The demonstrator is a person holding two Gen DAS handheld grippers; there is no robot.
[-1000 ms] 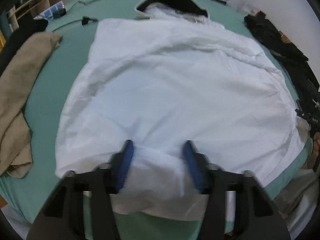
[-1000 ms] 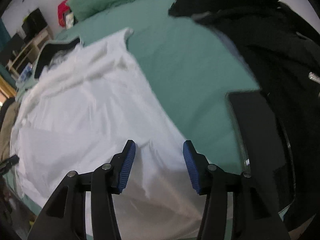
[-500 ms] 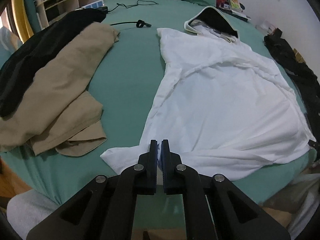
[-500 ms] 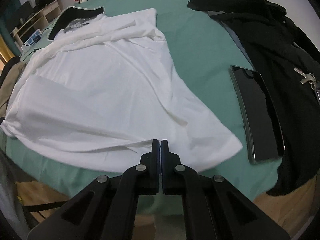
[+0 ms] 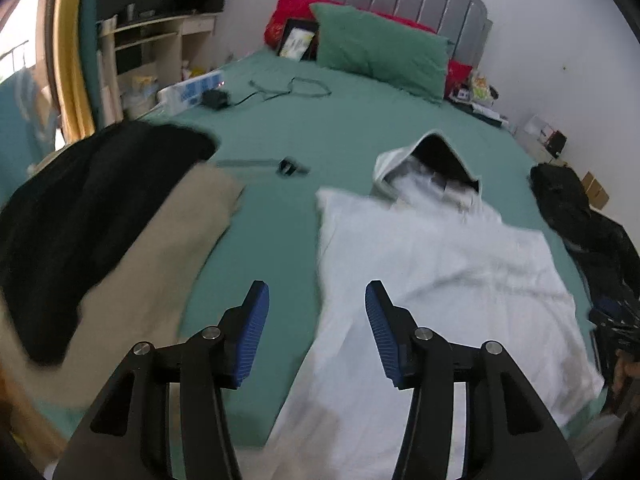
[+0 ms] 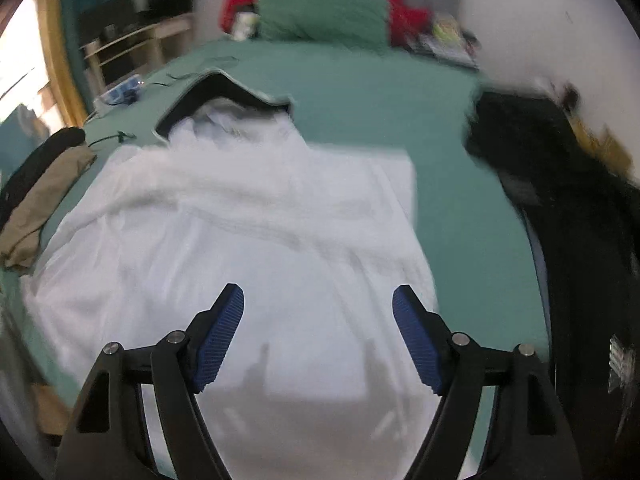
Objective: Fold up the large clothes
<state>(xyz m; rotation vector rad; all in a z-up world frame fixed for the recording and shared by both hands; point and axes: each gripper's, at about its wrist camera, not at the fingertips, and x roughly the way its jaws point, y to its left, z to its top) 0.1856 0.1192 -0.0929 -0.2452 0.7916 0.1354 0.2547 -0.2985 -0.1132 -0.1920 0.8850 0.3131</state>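
A large white hooded garment [image 5: 440, 280] [image 6: 240, 248] lies spread on the green bed sheet [image 5: 280, 220], its dark-lined hood [image 5: 436, 160] [image 6: 220, 96] toward the headboard. My left gripper [image 5: 316, 320] hovers above the garment's left edge; its jaws are opening and nothing is between the blue pads. My right gripper [image 6: 318, 328] hangs over the garment's lower middle; its jaws are opening too, wide apart, with no cloth pinched between them.
A tan garment [image 5: 132, 280] and a black one [image 5: 80, 200] are piled on the left of the bed. Black clothes [image 6: 560, 200] [image 5: 580, 220] lie along the right side. A green pillow [image 5: 380, 52], cables [image 5: 288, 88] and a power strip [image 5: 188, 92] sit near the headboard.
Both grippers shut on the white garment's lower hem half a second ago, then let go and opened. Both have risen and tilted up, so the headboard now shows.
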